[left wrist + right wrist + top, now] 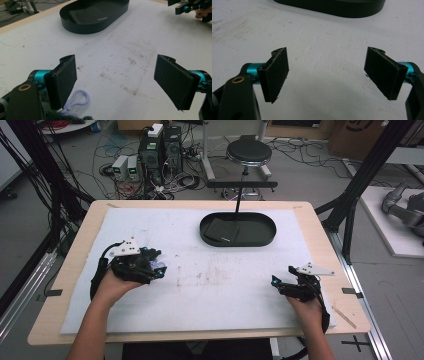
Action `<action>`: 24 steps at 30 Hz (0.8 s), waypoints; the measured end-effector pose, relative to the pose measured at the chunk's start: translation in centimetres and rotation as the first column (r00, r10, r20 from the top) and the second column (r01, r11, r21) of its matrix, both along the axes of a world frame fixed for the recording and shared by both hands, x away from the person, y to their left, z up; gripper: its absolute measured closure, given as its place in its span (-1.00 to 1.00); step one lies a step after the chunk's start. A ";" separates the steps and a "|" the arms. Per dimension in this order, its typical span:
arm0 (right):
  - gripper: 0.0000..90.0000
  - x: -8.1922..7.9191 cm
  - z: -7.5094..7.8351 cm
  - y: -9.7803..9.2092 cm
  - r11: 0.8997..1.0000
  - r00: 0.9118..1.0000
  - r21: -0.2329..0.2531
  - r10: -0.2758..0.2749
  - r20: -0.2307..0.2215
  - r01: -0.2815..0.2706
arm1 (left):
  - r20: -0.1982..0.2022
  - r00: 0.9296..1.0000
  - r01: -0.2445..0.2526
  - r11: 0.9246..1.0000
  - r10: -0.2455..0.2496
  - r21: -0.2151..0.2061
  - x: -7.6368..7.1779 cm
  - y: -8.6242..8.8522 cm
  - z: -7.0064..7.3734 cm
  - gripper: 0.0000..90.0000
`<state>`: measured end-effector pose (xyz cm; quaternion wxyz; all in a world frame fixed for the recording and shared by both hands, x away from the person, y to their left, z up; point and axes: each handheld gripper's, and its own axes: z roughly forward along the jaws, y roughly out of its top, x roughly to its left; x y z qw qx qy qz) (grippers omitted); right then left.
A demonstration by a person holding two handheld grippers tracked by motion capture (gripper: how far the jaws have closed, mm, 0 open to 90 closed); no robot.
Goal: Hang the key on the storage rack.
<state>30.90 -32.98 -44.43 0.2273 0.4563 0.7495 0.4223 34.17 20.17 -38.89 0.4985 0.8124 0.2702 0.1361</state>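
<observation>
Work looks barely begun, judging from the high view: the left gripper (159, 268) rests on the white mat (210, 285) over a small lilac clip (161, 266), the right gripper (278, 282) lies well apart, and the black oval tray (238, 241) already holds one flat dark item. Left gripper view: the jaws stand wide apart, and the lilac clip (78, 98) lies just beside the left jaw, low in the gap, unheld. Right gripper view: jaws spread wide over bare mat (324, 75), nothing between them.
</observation>
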 end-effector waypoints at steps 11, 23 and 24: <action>-0.55 -0.5 0.0 -0.1 1.000 1.000 0.003 0.001 0.003 -0.001 | 0.002 1.000 -0.028 0.994 0.028 0.109 1.0 1.0 -0.7 -0.58; -0.55 -0.4 -0.1 0.1 1.000 1.000 -0.001 0.001 -0.006 -0.001 | -0.011 1.000 0.003 0.963 0.000 0.269 3.2 0.8 -1.8 -0.29; -0.55 -0.4 -0.1 0.1 1.000 1.000 -0.001 0.001 -0.006 -0.001 | -0.009 1.000 0.002 0.959 0.001 0.283 3.4 0.8 -1.9 -0.29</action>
